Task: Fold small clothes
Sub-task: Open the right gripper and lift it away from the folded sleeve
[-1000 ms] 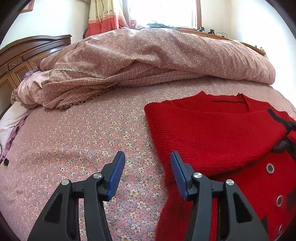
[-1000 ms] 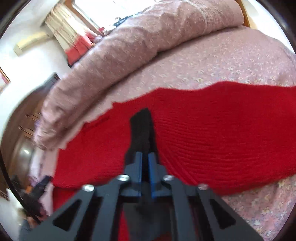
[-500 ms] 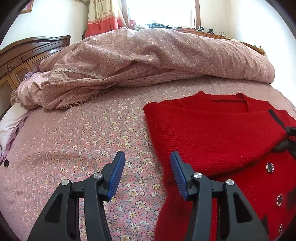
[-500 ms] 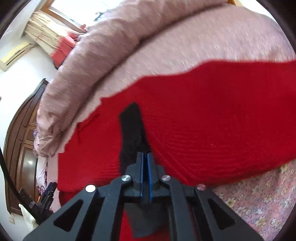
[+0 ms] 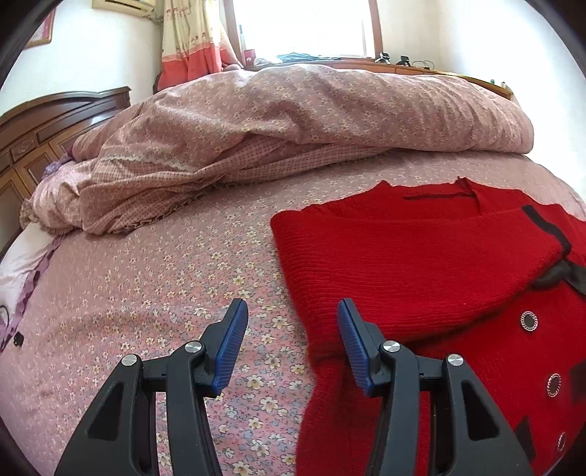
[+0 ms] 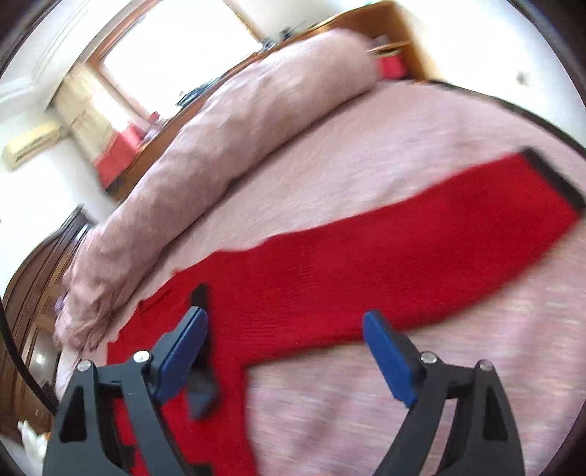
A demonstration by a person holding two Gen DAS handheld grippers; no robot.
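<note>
Mid-fold, a red knit cardigan (image 5: 421,263) lies on the floral bedsheet (image 5: 146,285), 1 sleeve (image 6: 403,256) unfolded; both the left gripper (image 5: 289,340) and right gripper (image 6: 285,348) gape empty, likely needing that sleeve's cuff next.

Left tongs (image 5: 289,329) gape empty over red cardigan's (image 5: 421,263) edge.

Red cardigan (image 5: 421,263) with black trim, pink floral bedsheet (image 5: 146,285), blue fingers (image 5: 229,348)

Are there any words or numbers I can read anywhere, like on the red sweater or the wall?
None can be read.
Red sweater: only round metal buttons and black trim, no letters.
Framed picture on the wall: too small and cut off to read.
Air conditioner: blurred, no label legible.
</note>
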